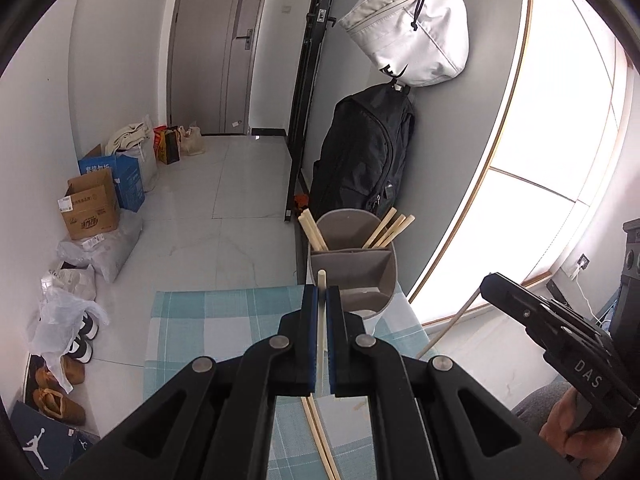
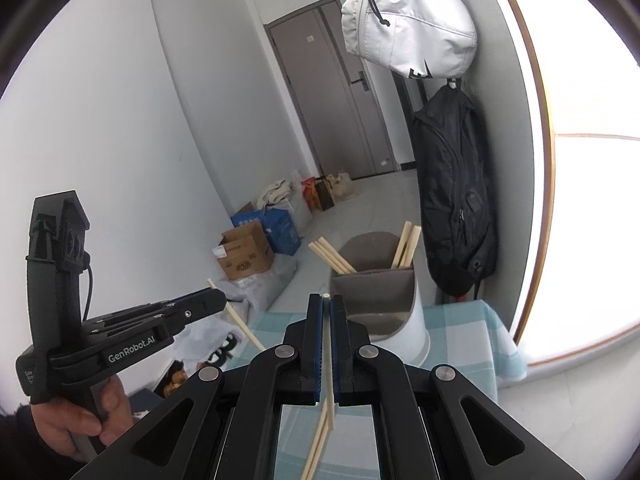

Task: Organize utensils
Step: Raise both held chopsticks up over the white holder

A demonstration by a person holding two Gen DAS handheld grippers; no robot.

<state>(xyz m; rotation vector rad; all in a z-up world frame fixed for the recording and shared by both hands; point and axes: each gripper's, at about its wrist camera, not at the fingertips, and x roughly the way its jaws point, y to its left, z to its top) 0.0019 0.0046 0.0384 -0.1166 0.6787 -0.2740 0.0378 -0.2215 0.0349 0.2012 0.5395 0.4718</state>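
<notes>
A grey and white utensil holder (image 1: 354, 276) (image 2: 380, 300) stands at the far end of the checked tablecloth, with several wooden chopsticks (image 1: 386, 228) (image 2: 332, 258) leaning in its back compartment. My left gripper (image 1: 322, 292) is shut on one pale chopstick (image 1: 321, 320), held above the cloth just short of the holder. My right gripper (image 2: 327, 300) is shut on another pale chopstick (image 2: 329, 344), also just short of the holder. More chopsticks (image 1: 320, 440) (image 2: 316, 448) lie on the cloth below the grippers.
The small table with its blue checked cloth (image 1: 224, 320) (image 2: 464, 328) stands against a grey wall. A black backpack (image 1: 368, 152) and a white bag (image 1: 416, 28) hang behind the holder. Boxes, bags and shoes (image 1: 92, 204) line the floor to the left.
</notes>
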